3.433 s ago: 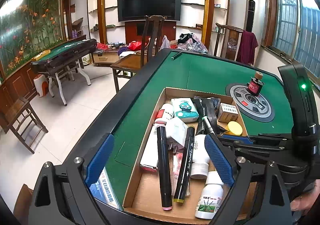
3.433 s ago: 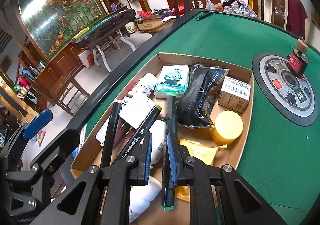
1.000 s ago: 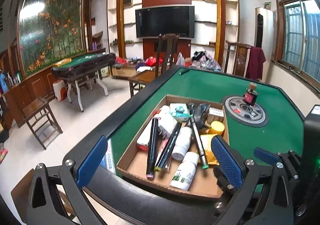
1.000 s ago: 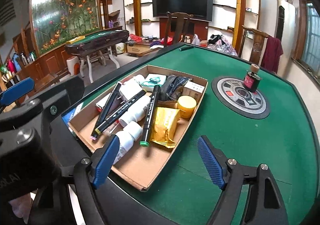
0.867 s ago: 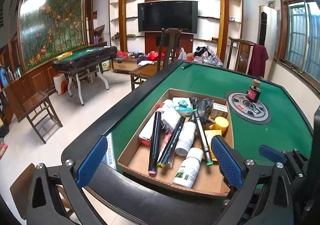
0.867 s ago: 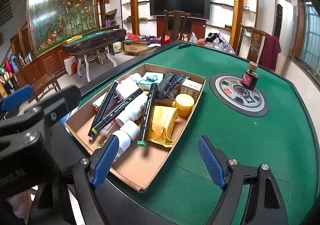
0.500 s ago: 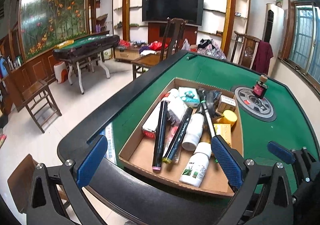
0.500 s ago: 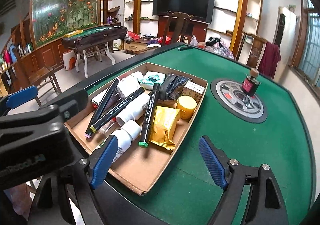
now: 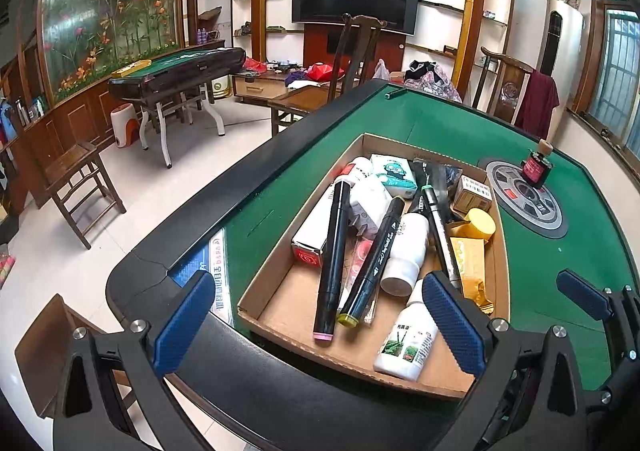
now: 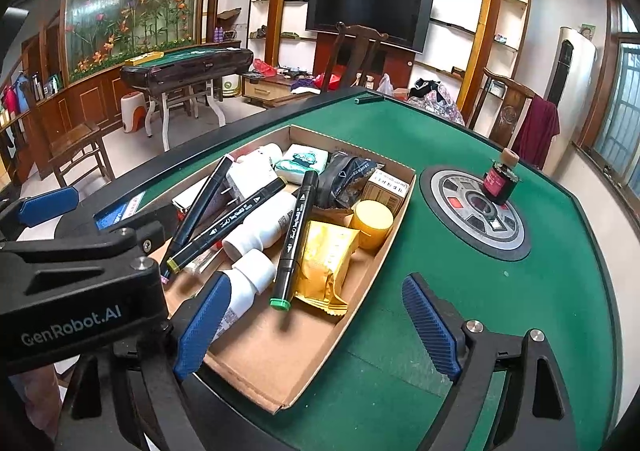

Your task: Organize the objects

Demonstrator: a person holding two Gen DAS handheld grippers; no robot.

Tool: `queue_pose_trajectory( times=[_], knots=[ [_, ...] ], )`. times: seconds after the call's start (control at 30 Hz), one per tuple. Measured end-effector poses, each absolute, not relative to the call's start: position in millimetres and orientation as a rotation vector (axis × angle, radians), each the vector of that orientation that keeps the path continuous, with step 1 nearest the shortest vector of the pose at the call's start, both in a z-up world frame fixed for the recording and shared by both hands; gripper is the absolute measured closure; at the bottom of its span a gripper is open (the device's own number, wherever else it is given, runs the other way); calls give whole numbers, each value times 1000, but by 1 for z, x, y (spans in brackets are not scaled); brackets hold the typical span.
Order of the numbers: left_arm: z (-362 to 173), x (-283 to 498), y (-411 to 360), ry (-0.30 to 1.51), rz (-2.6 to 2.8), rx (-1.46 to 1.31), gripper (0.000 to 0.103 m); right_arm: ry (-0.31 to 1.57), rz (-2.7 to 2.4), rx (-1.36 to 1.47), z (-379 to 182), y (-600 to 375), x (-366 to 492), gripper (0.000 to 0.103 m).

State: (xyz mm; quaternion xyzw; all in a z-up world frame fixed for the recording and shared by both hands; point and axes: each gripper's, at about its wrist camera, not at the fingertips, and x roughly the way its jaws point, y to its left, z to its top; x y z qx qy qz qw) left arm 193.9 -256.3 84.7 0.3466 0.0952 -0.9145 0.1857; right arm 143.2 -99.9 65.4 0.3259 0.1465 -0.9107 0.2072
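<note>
Landmark: cardboard tray (image 9: 280, 315) on the green table (image 9: 532, 303), crowded with small goods.
Left gripper (image 9: 316, 325): jaws wide, nothing between them, hovering over the tray's near edge.
Right gripper (image 10: 316, 331): jaws have just been opening and stand wide, empty, straddling the tray's near right corner.
Markers: 3 black markers inside the tray; the green-capped marker (image 10: 294, 237) lies beside the gold pouch (image 10: 326, 265). Stiff, light, smooth, likely to roll; best pinched mid-barrel, across its width.
Bottles: white bottle (image 9: 406, 339) at the tray's near end, likely light and slippery; grip the body, not the cap.
Pouch: soft, crinkly; take it by an edge.
Outside the tray: ink bottle (image 10: 498, 181) on the round dial beyond the tray's right wall, probably glass, fragile.
</note>
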Motion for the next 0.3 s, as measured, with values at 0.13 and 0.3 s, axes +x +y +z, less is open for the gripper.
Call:
queue_pose_trajectory(
  times=[0.13,0.3],
  knots=[
    [87,194,-254,236,-2567,943,0,398,-2530,917,64,-99,141,12],
    [89,194,-254,243,-2572,934,0,380,-2526,933,62,-95,137,12]
  ],
)
